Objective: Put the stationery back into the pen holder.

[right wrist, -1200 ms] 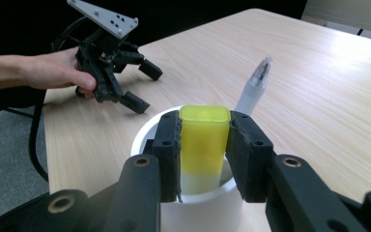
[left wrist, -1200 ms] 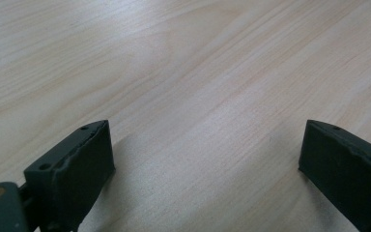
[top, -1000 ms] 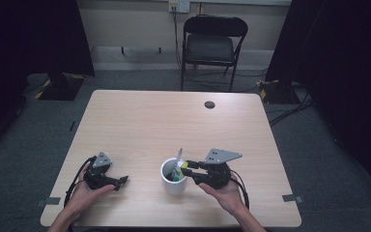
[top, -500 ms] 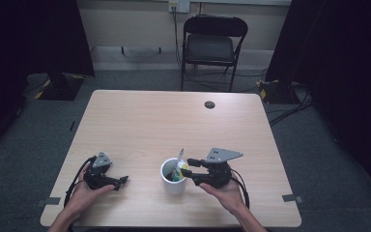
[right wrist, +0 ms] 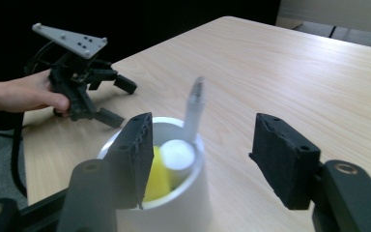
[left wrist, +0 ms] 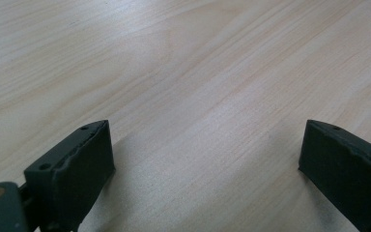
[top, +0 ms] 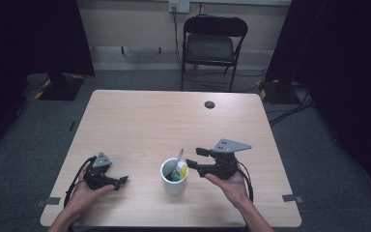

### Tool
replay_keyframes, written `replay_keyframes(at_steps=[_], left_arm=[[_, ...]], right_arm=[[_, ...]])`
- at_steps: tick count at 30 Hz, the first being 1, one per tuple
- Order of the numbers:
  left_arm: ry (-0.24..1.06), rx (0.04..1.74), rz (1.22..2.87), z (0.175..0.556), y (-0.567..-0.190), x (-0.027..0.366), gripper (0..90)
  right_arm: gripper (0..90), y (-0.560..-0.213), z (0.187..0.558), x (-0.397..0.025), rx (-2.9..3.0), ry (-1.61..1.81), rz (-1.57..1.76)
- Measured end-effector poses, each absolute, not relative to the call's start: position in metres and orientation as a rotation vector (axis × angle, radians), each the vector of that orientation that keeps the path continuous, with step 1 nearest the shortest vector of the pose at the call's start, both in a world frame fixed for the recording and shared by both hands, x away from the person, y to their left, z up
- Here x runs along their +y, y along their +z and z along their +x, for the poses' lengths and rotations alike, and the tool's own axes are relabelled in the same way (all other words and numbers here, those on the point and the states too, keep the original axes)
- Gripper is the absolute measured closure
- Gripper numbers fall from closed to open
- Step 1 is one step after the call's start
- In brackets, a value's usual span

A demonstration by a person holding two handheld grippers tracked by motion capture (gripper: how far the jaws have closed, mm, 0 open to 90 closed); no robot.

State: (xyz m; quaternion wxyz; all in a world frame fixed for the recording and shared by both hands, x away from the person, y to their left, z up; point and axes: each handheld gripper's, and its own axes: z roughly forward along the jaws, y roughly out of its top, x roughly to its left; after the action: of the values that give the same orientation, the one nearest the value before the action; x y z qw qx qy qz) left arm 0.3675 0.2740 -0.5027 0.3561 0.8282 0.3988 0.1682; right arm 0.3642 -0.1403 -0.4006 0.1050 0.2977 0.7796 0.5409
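Right now 2 grippers are in hand over 1 wooden table (top: pixel 149 121). R gripper (top: pixel 196 158) sits just beside 1 white cup (top: pixel 174 177), jaws spread wide apart w/ nothing between them; in the right gripper view its near jaw stands in front of the cup's rim, the other jaw off to the side over bare wood. Cup stands upright directly ahead of that gripper, at the jaw tips, touching or nearly so (can't tell which).

Inside the cup, 3 things counted: 1 yellow item (right wrist: pixel 157 176), 1 white round-topped item (right wrist: pixel 178 155) next to it, and 1 thin pale stick-like piece (right wrist: pixel 193 111) leaning up and out past the rim. What each one is, too blurred to say.

L gripper (top: pixel 121 181) is held low on the table, well apart from the cup on the side away from the R gripper. Its jaws are open too, w/ plain tabletop showing between them in the left gripper view and nothing held. Each gripper has 1 hand on it: left hand (top: pixel 84 191), right hand (top: pixel 231 186).

Beyond both grippers: 1 small dark round grommet (top: pixel 209 104) near the far table edge, and 1 black folding chair (top: pixel 212 46) behind the table.
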Motion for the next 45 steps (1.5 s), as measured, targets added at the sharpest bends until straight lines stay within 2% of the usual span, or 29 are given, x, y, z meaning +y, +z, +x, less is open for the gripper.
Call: replay_keyframes(at_steps=[18, 37, 45], left_arm=[[0.441, 1.038, 2.139, 0.368, -0.503, 0.276, 4.6], [0.442, 1.047, 2.14, 0.37, -0.502, 0.278, 4.6], [0.445, 1.048, 2.14, 0.37, -0.502, 0.278, 4.7]], right_arm=[[30.3, -0.416, 0.385, -0.192, 2.222, 1.43, 1.074], [21.2, -0.472, 0.397, -0.262, 2.194, 1.081, 1.372], [19.2, -0.488, 0.395, -0.271, 2.169, 0.974, 1.413]])
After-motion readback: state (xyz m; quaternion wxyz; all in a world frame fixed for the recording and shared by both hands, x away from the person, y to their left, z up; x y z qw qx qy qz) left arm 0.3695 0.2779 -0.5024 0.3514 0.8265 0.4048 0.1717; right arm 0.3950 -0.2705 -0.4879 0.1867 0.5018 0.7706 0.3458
